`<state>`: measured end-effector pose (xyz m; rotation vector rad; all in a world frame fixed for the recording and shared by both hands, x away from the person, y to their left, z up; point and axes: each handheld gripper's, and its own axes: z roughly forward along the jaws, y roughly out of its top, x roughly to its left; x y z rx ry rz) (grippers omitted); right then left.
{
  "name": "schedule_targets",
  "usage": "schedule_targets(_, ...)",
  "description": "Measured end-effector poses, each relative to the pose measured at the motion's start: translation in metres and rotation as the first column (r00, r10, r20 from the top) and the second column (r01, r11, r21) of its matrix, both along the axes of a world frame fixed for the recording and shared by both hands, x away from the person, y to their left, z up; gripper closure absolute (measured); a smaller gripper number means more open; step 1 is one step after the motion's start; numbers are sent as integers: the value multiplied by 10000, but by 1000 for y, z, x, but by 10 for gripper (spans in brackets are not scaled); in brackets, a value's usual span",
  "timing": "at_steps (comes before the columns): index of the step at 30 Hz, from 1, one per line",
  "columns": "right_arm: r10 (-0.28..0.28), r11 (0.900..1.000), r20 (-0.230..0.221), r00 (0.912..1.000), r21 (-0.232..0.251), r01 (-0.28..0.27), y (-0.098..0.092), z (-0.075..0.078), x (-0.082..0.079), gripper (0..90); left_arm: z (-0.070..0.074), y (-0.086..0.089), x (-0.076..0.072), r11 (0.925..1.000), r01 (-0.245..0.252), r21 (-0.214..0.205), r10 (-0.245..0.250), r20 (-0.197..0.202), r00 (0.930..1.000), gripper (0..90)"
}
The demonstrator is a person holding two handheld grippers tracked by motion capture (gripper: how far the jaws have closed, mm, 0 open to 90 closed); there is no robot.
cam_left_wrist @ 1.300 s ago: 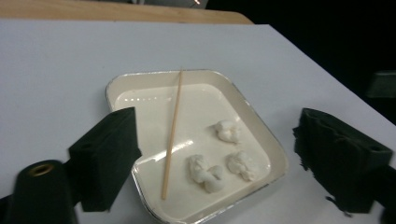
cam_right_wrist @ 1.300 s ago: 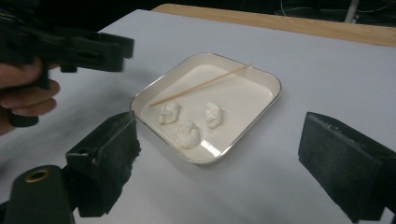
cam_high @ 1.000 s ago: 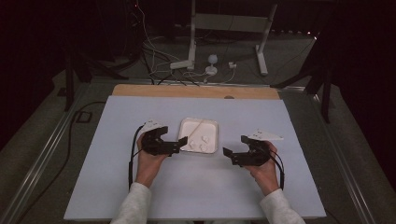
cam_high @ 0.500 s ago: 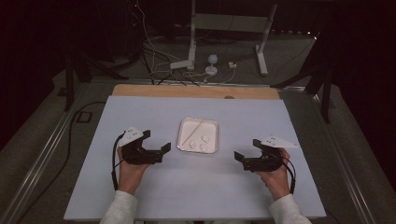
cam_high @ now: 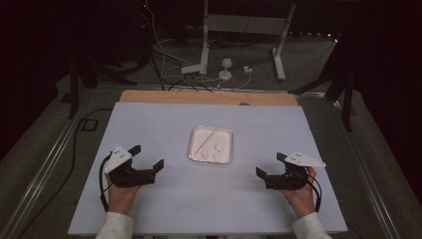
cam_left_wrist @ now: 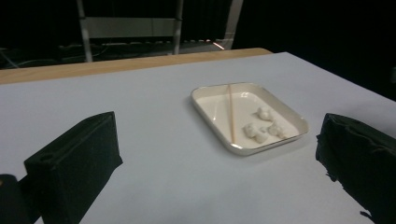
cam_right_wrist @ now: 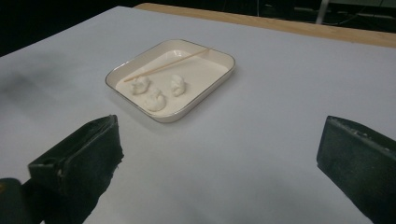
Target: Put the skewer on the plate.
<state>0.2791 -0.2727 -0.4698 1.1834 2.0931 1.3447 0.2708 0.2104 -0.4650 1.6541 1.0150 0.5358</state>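
The left gripper (cam_high: pixel 148 157) is sitting low over the pale table (cam_high: pixel 149 124) at the near left, a hand (cam_high: pixel 121 191) holding it, its jaws standing wide apart with nothing between them. Toward the middle, a shallow cream tray (cam_high: pixel 211 145) is lying flat on the table, well apart from both tools; it is carrying three small white lumps (cam_right_wrist: pixel 156 93) (what they are made of cannot be told) and a thin wooden stick (cam_left_wrist: pixel 230 112) lying slantwise across it. At the near right, the right gripper (cam_high: pixel 269 166) is resting in the other hand (cam_high: pixel 301 195), its jaws likewise spread wide and empty.
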Motion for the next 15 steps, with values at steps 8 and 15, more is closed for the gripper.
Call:
schedule_targets(8,-47,9998,392,9992,200,39,-6,3,-6,2,-3,16,-12,9990,-408,-206,413,236,9989,5)
schedule_targets(15,-131,9998,644,9978,174,120,-13,3,-8,2,-1,29,-17,9966,-683,-466,705,471,9964,5)
